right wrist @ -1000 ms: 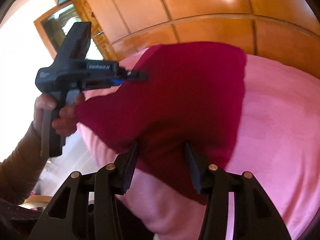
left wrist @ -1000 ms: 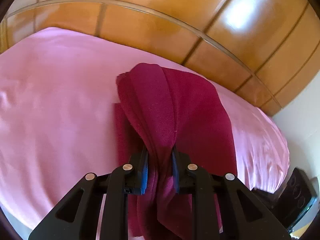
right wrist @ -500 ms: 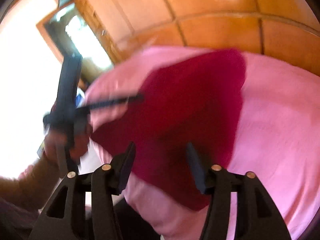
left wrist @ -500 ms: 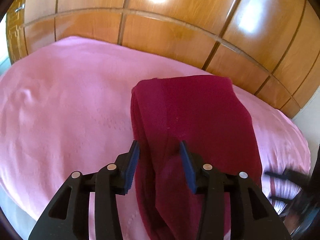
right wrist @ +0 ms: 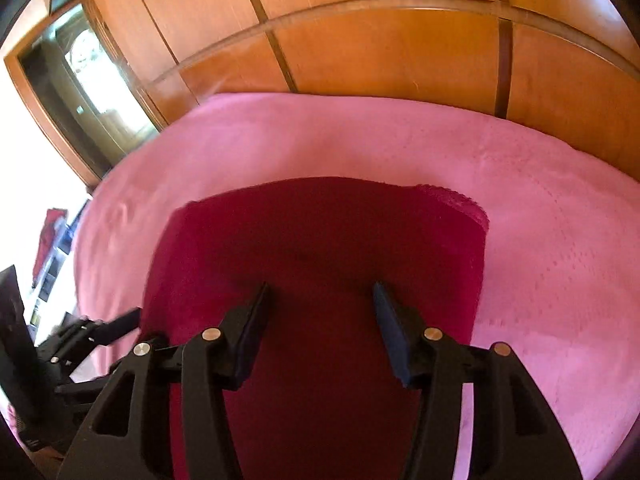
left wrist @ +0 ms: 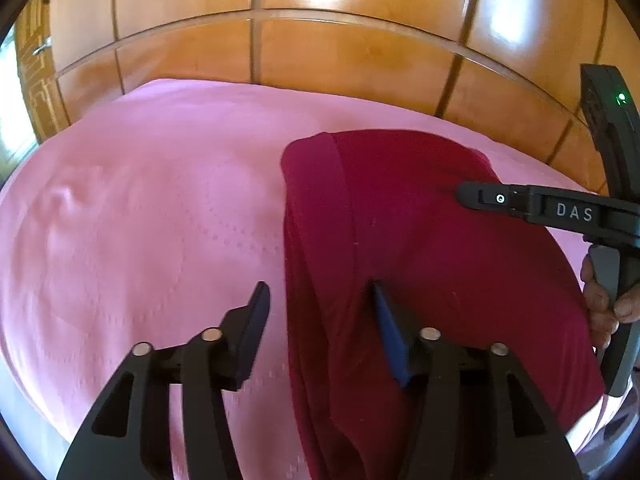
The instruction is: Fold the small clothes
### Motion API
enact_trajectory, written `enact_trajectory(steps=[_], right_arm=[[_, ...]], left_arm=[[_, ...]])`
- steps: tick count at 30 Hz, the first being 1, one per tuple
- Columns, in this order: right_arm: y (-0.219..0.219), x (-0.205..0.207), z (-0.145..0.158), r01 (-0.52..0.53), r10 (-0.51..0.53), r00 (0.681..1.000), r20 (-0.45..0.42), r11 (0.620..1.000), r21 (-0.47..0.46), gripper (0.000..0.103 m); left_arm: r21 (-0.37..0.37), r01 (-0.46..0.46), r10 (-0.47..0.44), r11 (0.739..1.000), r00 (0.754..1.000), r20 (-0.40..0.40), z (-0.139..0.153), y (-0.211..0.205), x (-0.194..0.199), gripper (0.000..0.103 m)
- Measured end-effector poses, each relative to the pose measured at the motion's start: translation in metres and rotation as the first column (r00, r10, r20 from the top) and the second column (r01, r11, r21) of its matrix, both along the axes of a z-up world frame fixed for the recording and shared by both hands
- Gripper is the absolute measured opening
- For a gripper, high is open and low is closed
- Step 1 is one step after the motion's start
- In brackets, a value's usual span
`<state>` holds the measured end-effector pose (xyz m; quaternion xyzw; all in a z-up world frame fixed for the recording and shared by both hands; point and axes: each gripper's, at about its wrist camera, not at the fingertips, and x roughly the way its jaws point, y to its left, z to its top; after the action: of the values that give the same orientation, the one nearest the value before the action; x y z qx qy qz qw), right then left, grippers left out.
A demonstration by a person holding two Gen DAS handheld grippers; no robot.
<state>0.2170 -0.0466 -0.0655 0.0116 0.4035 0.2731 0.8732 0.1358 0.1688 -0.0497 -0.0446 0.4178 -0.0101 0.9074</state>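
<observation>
The maroon garment [left wrist: 420,248] is laid folded on the pink bedspread [left wrist: 140,220] — flat, so a further fold can be judged. Left gripper [left wrist: 320,312] and right gripper [right wrist: 320,312] are held above it, jaws apart, nothing clamped.

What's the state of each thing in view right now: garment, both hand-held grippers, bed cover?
Dark red garment: folded, lying flat on the bed cover, held by neither gripper.
Left hand-held gripper: open, over the garment's left edge.
Right hand-held gripper: open, empty, above the garment.
Pink bed cover: spread out, slightly wrinkled at the left.
</observation>
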Motion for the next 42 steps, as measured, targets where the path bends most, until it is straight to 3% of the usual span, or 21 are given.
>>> enact_trajectory(steps=[3, 5, 7, 14, 18, 30, 32, 34, 36, 37, 38, 39, 42], right_arm=[[-0.014, -0.011, 0.005, -0.022, 0.021, 0.999, 0.024, 0.998, 0.054, 0.057], [-0.026, -0.015, 0.008, -0.023, 0.019, 0.999, 0.042, 0.995, 0.099, 0.068], [-0.044, -0.021, 0.012, 0.015, -0.024, 0.998, 0.058, 0.989, 0.15, 0.092], [-0.089, -0.028, -0.016, 0.067, -0.047, 0.996, -0.076, 0.957, 0.283, 0.093], [-0.105, -0.028, -0.03, 0.053, -0.008, 0.992, -0.129, 0.933, 0.356, 0.093], [-0.081, -0.021, -0.036, -0.033, 0.102, 0.981, -0.166, 0.927, 0.373, 0.088], [-0.077, -0.017, -0.039, -0.047, 0.125, 0.976, -0.179, 0.921, 0.386, 0.087], [-0.072, -0.014, -0.04, -0.05, 0.128, 0.974, -0.186, 0.925, 0.377, 0.076], [-0.069, -0.016, -0.035, -0.047, 0.124, 0.975, -0.185, 0.928, 0.371, 0.064], [-0.069, -0.018, -0.032, -0.049, 0.123, 0.976, -0.179, 0.928, 0.371, 0.057], [-0.068, -0.023, -0.028, -0.053, 0.122, 0.979, -0.166, 0.929, 0.366, 0.054], [-0.068, -0.029, -0.023, -0.06, 0.119, 0.982, -0.145, 0.932, 0.358, 0.05], [-0.072, -0.047, -0.007, -0.064, 0.105, 0.99, -0.095, 0.931, 0.359, 0.046]], left_arm=[[-0.054, -0.014, 0.015, 0.998, 1.0, 0.014, 0.003, 0.008, -0.007, 0.056], [-0.045, -0.015, 0.017, 0.999, 0.999, 0.038, 0.006, 0.007, -0.015, 0.057], [-0.016, -0.013, 0.014, 1.0, 0.998, 0.057, 0.01, 0.003, -0.021, 0.056], [-0.052, 0.003, 0.001, 0.999, 0.998, 0.066, 0.013, 0.004, -0.031, 0.057], [-0.07, 0.003, 0.002, 0.998, 0.998, 0.064, 0.012, 0.006, -0.03, 0.057], [-0.171, 0.017, -0.009, 0.985, 0.999, 0.051, -0.002, 0.019, -0.03, 0.061], [-0.222, 0.025, -0.015, 0.975, 0.999, 0.051, -0.008, 0.025, -0.03, 0.061], [-0.308, 0.042, -0.032, 0.951, 0.999, 0.036, -0.017, 0.033, -0.029, 0.056], [-0.426, 0.067, -0.061, 0.902, 0.998, 0.028, -0.025, 0.041, -0.027, 0.047], [-0.505, 0.077, -0.076, 0.859, 0.997, 0.023, -0.031, 0.047, -0.025, 0.043], [-0.543, 0.09, -0.091, 0.835, 0.996, 0.026, -0.033, 0.049, -0.025, 0.039], [-0.565, 0.116, -0.112, 0.817, 0.993, 0.042, -0.034, 0.047, -0.026, 0.038], [-0.557, 0.165, -0.153, 0.814, 0.986, 0.069, -0.03, 0.033, -0.027, 0.038]])
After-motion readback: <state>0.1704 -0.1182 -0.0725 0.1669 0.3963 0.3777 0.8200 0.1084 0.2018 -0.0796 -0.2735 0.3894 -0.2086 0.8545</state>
